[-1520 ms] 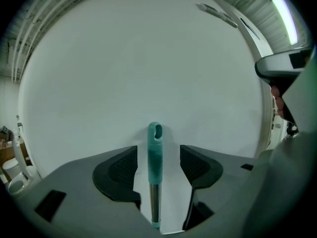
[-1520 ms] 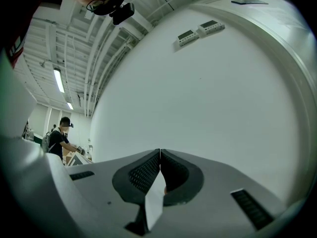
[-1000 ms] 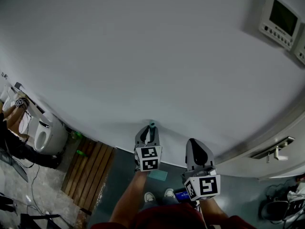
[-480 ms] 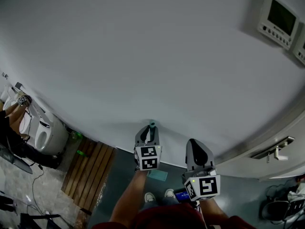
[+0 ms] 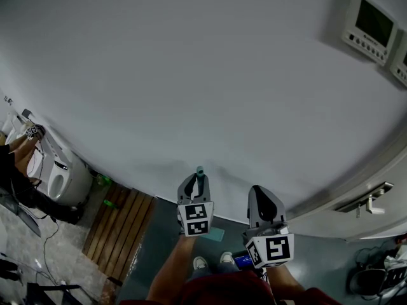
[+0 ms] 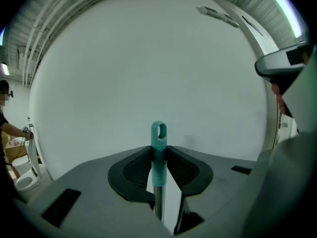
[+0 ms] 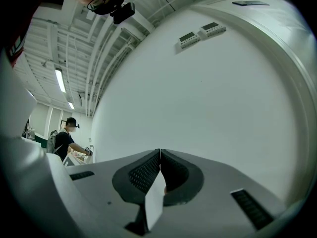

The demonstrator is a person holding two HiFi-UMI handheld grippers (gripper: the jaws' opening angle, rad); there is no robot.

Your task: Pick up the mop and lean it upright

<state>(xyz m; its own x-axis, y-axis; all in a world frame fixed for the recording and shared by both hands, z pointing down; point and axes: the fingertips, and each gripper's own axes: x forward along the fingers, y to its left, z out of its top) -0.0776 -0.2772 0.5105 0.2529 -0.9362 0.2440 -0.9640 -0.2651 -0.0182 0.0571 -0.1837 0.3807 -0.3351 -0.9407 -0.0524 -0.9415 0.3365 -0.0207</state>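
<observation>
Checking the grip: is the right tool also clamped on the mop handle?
No, the right tool has its jaws together, nothing between; only the left tool grips the mop handle.

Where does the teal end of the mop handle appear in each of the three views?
Head view: lower middle; the mop handle sticks up out of the left claw.
Left gripper view: centre of the picture, upright, clamped between the jaws.
Right gripper view: not in it.
Shared landmark: the wall panels on the white wall, upper right in the head view and near the top in both gripper views.
</observation>
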